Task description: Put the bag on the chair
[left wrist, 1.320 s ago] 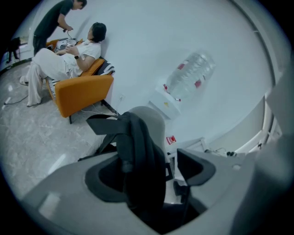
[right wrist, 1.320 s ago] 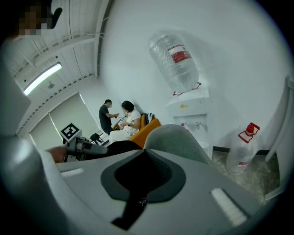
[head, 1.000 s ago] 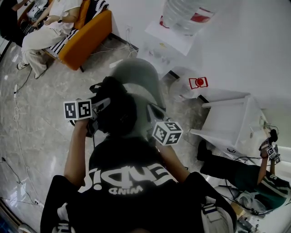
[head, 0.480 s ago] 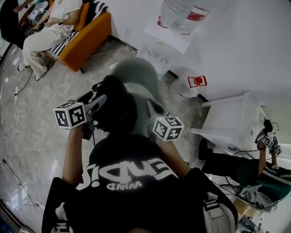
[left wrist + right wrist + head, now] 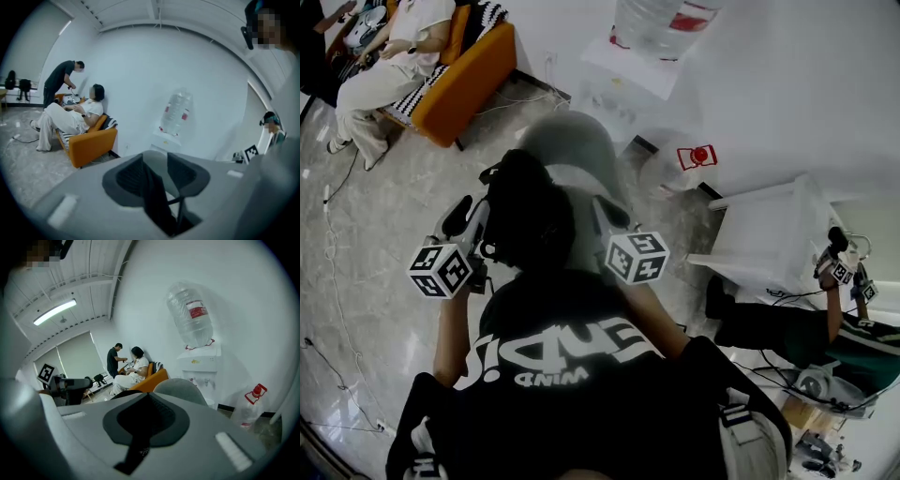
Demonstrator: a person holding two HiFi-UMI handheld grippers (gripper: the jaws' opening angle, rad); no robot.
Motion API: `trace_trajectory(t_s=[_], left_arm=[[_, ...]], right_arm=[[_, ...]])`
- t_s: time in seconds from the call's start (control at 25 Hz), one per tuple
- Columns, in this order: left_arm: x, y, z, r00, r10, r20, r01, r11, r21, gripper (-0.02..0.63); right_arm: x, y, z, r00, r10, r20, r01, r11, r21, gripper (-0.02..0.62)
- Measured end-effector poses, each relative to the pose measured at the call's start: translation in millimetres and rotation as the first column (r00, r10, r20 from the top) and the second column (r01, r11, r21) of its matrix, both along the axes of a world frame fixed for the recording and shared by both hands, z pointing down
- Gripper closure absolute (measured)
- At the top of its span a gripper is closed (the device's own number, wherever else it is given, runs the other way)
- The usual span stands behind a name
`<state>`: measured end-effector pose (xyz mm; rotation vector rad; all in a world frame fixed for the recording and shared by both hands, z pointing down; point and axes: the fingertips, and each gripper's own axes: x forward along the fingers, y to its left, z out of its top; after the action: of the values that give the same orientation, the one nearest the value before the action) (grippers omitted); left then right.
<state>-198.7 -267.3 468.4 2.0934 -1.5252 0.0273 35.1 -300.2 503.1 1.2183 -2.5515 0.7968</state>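
Marble floor (image 5: pixel 384 272) | orange sofa (image 5: pixel 464 80) far left of grey chair (image 5: pixel 577 150) | left gripper (image 5: pixel 157 165) at chair's left, jaws apart, black strap (image 5: pixel 158 199) loose between | black bag (image 5: pixel 530 220) over chair's seat | right gripper (image 5: pixel 147 403) at chair's right, jaws pinched on the bag.

A person (image 5: pixel 386 67) sits on an orange sofa (image 5: pixel 471 82) near a water dispenser (image 5: pixel 626 77).

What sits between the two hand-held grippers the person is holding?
A black bag, over the grey chair. The head view shows it between the left hand-held gripper and the right hand-held gripper.
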Motion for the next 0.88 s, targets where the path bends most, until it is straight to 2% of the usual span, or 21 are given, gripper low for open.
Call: trace_trajectory(t_s=[0.12, 0.2, 0.48, 0.88], left_arm=[[-20.5, 8.3, 4.6, 0.996, -0.085, 0.027, 0.084, 0.996, 0.034, 0.558], [-30.6, 13.1, 9.8, 0.991, -0.123, 0.044, 0.122, 0.992, 0.039, 0.598], [-37.9, 16.5, 20.4, 0.977, -0.145, 0.156, 0.135, 0.988, 0.074, 0.606], [-33.6, 17.3, 31.3, 0.975, -0.14, 0.172, 0.131, 0.989, 0.065, 0.606]], right_arm=[[-0.1, 1.7, 2.1, 1.0, 0.004, -0.006, -0.004, 1.0, 0.012, 0.596], [0.1, 2.6, 3.2, 1.0, 0.005, -0.006, -0.005, 1.0, 0.02, 0.595], [7.9, 0.0, 2.0, 0.999, 0.033, 0.007, -0.033, 0.997, 0.072, 0.595], [8.5, 4.4, 10.3, 0.999, 0.042, -0.01, -0.041, 0.997, 0.072, 0.595]])
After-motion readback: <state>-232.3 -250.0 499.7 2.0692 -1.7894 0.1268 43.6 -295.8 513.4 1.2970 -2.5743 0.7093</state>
